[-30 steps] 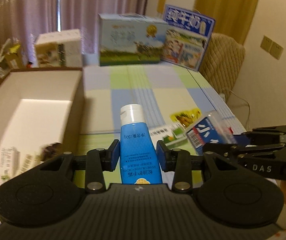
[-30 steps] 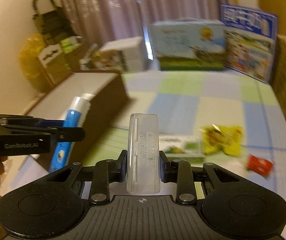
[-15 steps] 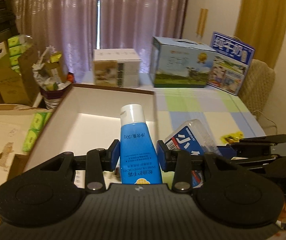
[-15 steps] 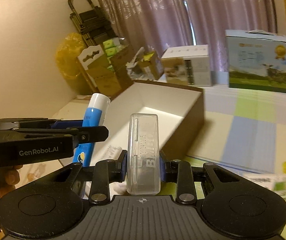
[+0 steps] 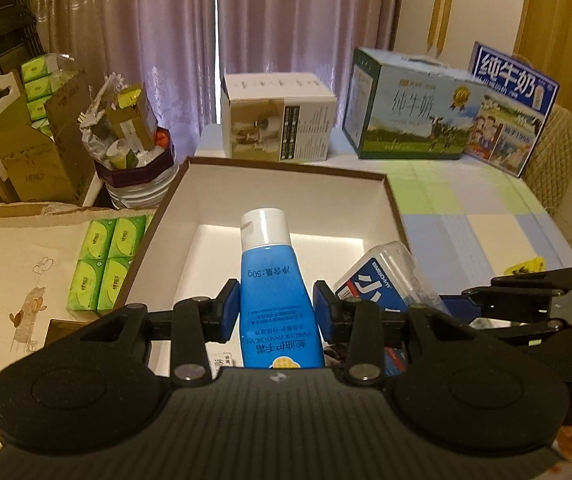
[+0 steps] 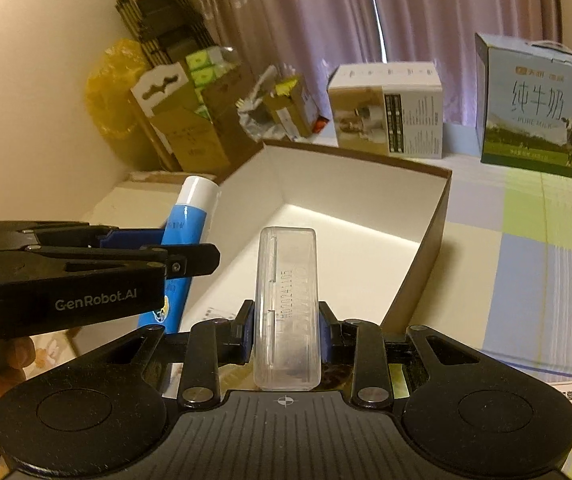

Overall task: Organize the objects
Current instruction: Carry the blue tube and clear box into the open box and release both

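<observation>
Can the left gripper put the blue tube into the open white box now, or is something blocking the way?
Probably yes. The left gripper, shut on the blue tube, hangs above the white box; its open top shows bare floor ahead. Only the right gripper alongside crowds it.

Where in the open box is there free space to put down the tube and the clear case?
The open box has a bare white floor along its far wall and right wall. Its near end, under both claws, is crowded with small items and papers. The blue tube and clear case hang above it.
</observation>
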A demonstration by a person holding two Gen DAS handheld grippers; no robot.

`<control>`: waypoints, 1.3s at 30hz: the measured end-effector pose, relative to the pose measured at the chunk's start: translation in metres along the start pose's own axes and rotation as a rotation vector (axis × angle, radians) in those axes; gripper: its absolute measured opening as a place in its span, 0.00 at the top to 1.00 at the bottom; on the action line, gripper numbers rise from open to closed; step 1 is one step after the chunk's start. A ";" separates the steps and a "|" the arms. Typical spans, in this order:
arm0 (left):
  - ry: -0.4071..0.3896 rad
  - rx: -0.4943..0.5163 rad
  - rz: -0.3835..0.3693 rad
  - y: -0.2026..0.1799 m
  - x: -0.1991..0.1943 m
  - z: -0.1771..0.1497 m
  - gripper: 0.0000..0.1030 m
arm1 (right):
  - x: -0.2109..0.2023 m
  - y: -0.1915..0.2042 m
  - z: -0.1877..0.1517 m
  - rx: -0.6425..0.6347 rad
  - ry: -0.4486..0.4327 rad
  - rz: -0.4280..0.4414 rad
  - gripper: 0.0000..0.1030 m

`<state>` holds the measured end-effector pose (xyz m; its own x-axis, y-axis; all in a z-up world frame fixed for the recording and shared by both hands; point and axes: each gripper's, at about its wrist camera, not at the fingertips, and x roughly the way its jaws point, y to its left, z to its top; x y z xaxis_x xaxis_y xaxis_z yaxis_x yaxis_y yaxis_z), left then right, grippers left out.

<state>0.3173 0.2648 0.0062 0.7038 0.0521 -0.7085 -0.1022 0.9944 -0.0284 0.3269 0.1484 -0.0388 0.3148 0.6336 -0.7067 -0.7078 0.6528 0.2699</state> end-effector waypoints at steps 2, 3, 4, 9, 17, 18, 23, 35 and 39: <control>0.021 0.002 -0.004 0.005 0.013 0.001 0.67 | 0.010 -0.002 0.001 0.000 0.017 -0.019 0.73; 0.027 0.002 -0.007 0.007 0.018 0.001 0.67 | 0.015 -0.003 0.002 -0.002 0.025 -0.028 0.73; 0.038 0.004 -0.010 0.009 0.025 0.002 0.67 | 0.020 -0.003 0.002 -0.003 0.032 -0.036 0.73; 0.093 0.025 -0.013 0.013 0.055 0.003 0.67 | 0.041 -0.004 0.006 -0.017 0.068 -0.074 0.73; 0.145 0.027 -0.029 0.023 0.086 0.001 0.67 | 0.063 -0.004 0.010 -0.041 0.098 -0.126 0.73; 0.150 0.024 -0.032 0.025 0.089 0.002 0.66 | 0.065 -0.004 0.011 -0.046 0.100 -0.131 0.73; 0.167 0.019 -0.033 0.032 0.098 0.003 0.67 | 0.069 -0.004 0.013 -0.045 0.099 -0.138 0.73; 0.167 0.012 -0.034 0.037 0.098 0.002 0.58 | 0.071 -0.004 0.017 -0.031 0.078 -0.157 0.73; 0.164 0.013 -0.023 0.037 0.094 0.002 0.51 | 0.071 -0.005 0.018 -0.040 0.076 -0.161 0.71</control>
<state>0.3813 0.3070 -0.0600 0.5818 0.0146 -0.8132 -0.0776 0.9963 -0.0375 0.3637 0.1975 -0.0787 0.3782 0.4883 -0.7864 -0.6775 0.7249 0.1243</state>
